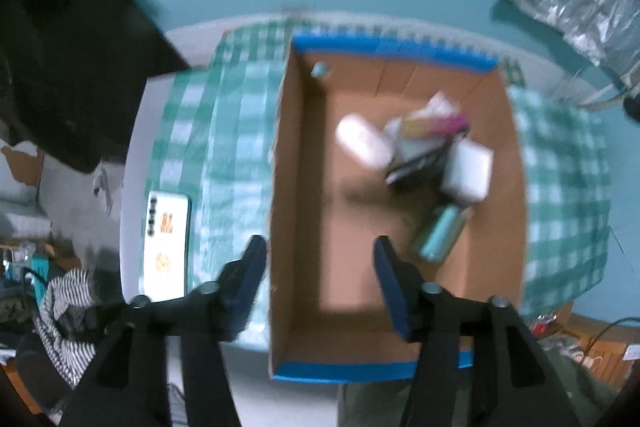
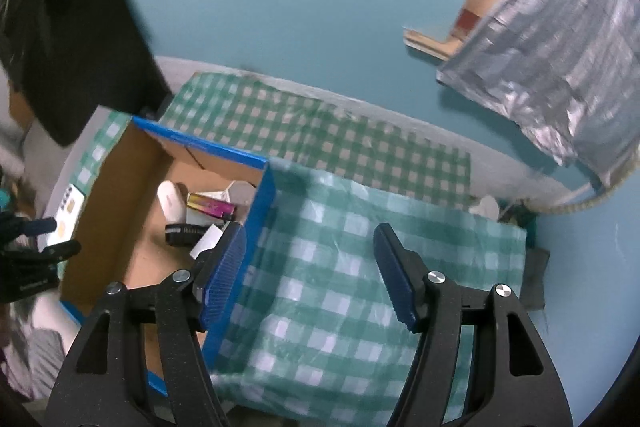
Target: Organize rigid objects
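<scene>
A: Box?
B: Corrugated cardboard box (image 1: pixel 296 187), blue-taped rims, on checked cloth (image 2: pixel 340 267). Inside: white oval case (image 1: pixel 362 141), teal cylinder (image 1: pixel 438 233), white block (image 1: pixel 468 171).
A: Grippers?
B: Left gripper (image 1: pixel 320 247) & right gripper (image 2: pixel 310 239): ribbed blue pads, jaws spread, nothing held.

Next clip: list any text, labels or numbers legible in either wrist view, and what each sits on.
None can be read.
White card lying left of the blue-edged cardboard box: orange marks and a dark column, too blurred.
Yellow-and-pink packet inside the box: print too small.
Black cylinder in the box: no legible marking.
</scene>
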Available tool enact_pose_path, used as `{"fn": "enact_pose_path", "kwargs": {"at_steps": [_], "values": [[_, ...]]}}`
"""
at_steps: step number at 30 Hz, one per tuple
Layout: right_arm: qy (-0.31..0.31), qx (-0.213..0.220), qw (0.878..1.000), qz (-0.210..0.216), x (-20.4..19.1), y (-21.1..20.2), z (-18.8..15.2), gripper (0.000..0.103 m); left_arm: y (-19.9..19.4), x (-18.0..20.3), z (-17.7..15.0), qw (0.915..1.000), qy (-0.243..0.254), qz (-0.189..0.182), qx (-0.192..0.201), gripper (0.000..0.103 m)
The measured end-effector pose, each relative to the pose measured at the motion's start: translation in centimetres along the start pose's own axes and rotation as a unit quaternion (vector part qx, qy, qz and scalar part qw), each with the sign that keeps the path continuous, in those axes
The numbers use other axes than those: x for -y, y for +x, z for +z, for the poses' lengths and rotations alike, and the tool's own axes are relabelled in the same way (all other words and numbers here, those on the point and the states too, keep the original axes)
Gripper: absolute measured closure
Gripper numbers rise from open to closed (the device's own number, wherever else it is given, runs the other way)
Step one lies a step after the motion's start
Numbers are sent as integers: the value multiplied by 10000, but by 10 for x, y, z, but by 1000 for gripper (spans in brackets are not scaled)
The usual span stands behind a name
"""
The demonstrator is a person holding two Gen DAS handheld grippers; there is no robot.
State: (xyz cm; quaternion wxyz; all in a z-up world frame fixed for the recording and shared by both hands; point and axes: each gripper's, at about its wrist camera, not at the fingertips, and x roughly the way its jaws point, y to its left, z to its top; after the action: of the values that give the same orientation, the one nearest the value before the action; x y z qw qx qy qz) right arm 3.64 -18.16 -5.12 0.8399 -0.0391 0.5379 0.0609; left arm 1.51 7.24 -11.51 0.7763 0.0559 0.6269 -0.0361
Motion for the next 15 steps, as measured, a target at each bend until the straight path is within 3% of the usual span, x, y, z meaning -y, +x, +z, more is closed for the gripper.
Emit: {"fn": "enact_pose_path", "kwargs": {"at_steps": [5,15], "values": [[182,278,9992,-218,9,-28,-8,37,-32,23,17,9986,230,-10,478,28],[482,771,9942,-569,25,-76,-20,37,-84,47,23,9917,587,78,1139,20]]}}
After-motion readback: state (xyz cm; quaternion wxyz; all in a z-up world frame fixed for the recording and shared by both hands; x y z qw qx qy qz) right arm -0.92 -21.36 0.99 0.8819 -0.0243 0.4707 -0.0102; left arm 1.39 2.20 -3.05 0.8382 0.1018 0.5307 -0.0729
